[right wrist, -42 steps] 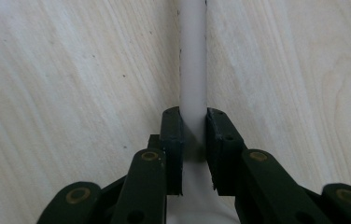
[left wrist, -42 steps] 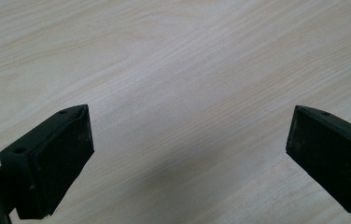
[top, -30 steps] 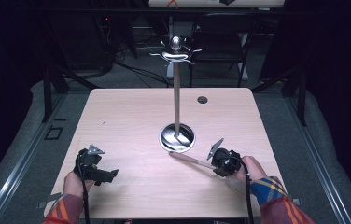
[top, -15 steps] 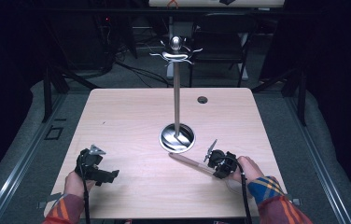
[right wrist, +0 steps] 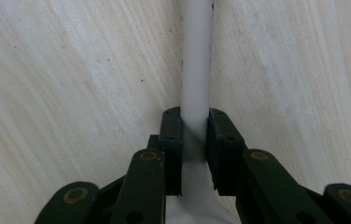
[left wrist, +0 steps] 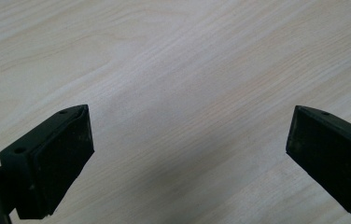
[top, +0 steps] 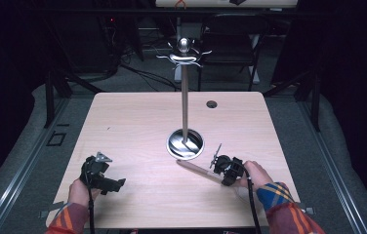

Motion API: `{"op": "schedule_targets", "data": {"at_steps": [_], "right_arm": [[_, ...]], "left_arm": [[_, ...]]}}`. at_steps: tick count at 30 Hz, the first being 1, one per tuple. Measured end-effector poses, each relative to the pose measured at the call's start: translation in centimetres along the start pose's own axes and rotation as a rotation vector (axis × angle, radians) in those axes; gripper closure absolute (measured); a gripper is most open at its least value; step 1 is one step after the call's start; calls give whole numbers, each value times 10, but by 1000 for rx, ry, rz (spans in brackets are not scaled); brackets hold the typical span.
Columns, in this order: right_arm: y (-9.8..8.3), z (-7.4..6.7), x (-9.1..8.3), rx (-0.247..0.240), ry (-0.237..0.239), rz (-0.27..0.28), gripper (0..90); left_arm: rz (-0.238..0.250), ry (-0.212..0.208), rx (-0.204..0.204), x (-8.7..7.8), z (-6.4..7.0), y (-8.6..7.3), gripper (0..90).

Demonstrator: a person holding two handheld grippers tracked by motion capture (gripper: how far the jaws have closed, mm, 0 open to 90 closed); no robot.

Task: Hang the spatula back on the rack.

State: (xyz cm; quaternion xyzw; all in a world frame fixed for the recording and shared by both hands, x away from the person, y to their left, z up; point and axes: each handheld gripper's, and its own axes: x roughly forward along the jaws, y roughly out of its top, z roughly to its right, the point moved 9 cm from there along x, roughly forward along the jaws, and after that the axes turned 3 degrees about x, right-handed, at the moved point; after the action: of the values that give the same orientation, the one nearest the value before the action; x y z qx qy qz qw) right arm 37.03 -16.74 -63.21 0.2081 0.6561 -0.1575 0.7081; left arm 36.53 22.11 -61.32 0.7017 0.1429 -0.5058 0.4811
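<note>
Now the right fingers (right wrist: 194, 140) clamp the utensil (top: 198, 169) on the counter (top: 137, 126); left fingers (left wrist: 185, 154) gape empty. Next, probably lift toward the stand (top: 185, 97).

My two black hand-held grippers, left gripper (top: 104, 176) topped by a grey three-cornered plate, right gripper (top: 226, 170) trailing a black cable, matte black jaws with flat rubbery pads, brass-coloured pivot pins, small screw holes, my plaid sleeves (top: 289, 207) in red, blue and yellow
</note>
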Motion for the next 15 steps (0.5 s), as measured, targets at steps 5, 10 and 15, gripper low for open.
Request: {"op": "schedule_targets", "data": {"at_steps": [5,10,15], "right_arm": [[0,-1,0,13,-14,23,784],[2,-4,-6,23,-15,78,785],[2,-5,-15,59,-8,145,785]], "left_arm": [[5,4,-1,-1,-1,0,5],[7,7,2,-1,-1,0,5],[8,11,6,-2,-1,0,5]]}}
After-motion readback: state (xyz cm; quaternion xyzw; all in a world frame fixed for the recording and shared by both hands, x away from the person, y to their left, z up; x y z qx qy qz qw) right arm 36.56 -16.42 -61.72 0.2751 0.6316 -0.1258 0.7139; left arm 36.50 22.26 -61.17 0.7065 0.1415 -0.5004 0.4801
